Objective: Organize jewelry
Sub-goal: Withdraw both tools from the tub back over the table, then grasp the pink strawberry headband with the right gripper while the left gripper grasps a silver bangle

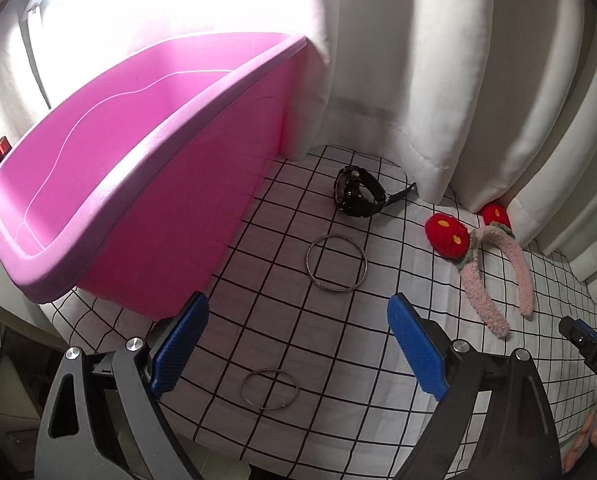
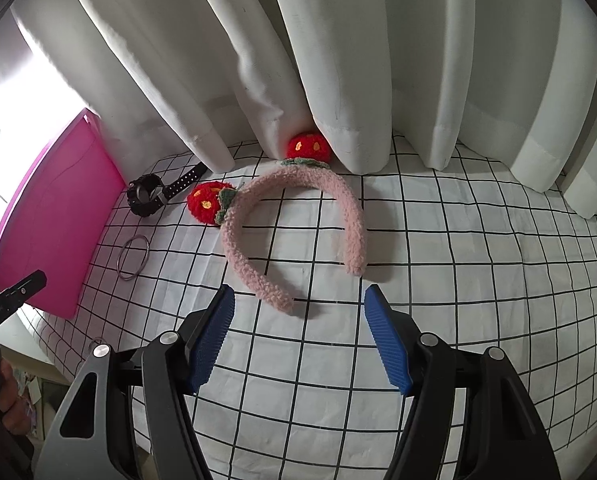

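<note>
A pink bin (image 1: 146,184) stands at the left of a checked cloth; it also shows in the right wrist view (image 2: 50,216). Its inside shows nothing. On the cloth lie a black watch (image 1: 358,196) (image 2: 150,194), a metal bangle (image 1: 336,263) (image 2: 133,257), a second bangle (image 1: 269,389) and a fuzzy pink headband with red strawberries (image 1: 494,276) (image 2: 294,224). My left gripper (image 1: 298,344) is open above the cloth, over the nearer bangle. My right gripper (image 2: 300,336) is open just short of the headband's nearer end.
White curtains (image 2: 338,60) hang along the back and touch the cloth (image 2: 458,280). One strawberry sits partly under a curtain fold. The table edge drops off at the left, beyond the bin. The other gripper shows at each view's edge (image 1: 590,344) (image 2: 14,296).
</note>
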`<state>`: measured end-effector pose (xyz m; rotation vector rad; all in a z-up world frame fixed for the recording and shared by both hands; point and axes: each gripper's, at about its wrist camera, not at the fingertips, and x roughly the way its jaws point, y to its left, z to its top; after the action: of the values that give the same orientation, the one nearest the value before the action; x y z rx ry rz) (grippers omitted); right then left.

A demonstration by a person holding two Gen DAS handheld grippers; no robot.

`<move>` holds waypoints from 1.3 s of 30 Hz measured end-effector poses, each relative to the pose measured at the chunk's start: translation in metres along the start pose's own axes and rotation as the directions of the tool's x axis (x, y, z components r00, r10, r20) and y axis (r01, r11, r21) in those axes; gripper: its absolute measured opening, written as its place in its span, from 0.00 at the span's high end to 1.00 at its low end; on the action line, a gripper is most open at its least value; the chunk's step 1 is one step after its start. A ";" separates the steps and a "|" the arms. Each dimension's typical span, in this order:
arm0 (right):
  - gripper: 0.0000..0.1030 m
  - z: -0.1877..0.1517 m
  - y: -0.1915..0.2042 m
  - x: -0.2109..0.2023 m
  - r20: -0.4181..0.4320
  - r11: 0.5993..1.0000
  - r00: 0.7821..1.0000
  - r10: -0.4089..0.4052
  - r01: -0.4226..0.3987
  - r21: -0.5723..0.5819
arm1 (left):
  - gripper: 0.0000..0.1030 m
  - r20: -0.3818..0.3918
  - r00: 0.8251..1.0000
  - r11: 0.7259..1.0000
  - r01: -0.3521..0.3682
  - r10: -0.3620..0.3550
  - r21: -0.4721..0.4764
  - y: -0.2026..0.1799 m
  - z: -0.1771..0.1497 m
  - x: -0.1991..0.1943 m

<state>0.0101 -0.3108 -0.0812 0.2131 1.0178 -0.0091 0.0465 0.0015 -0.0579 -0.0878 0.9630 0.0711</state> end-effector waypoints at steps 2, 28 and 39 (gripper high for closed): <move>0.37 0.002 0.000 0.004 -0.001 1.000 1.000 0.007 -0.007 -0.008 | 0.13 0.006 1.000 1.000 -0.011 0.011 -0.011 0.004 0.001 -0.001; 0.37 0.024 -0.021 0.080 -0.069 0.990 0.998 0.007 -0.017 -0.141 | 0.14 -0.095 0.989 0.979 -0.131 0.117 -0.156 0.010 -0.084 0.047; 0.37 0.037 -0.028 0.101 -0.076 0.986 0.997 0.014 -0.027 -0.165 | 0.13 -0.125 0.978 0.963 -0.190 0.168 -0.192 0.011 -0.092 0.073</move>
<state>0.0912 -0.3354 -0.1526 0.0719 1.0847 0.1028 0.0117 0.0037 -0.1710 -0.1944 1.0687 0.3351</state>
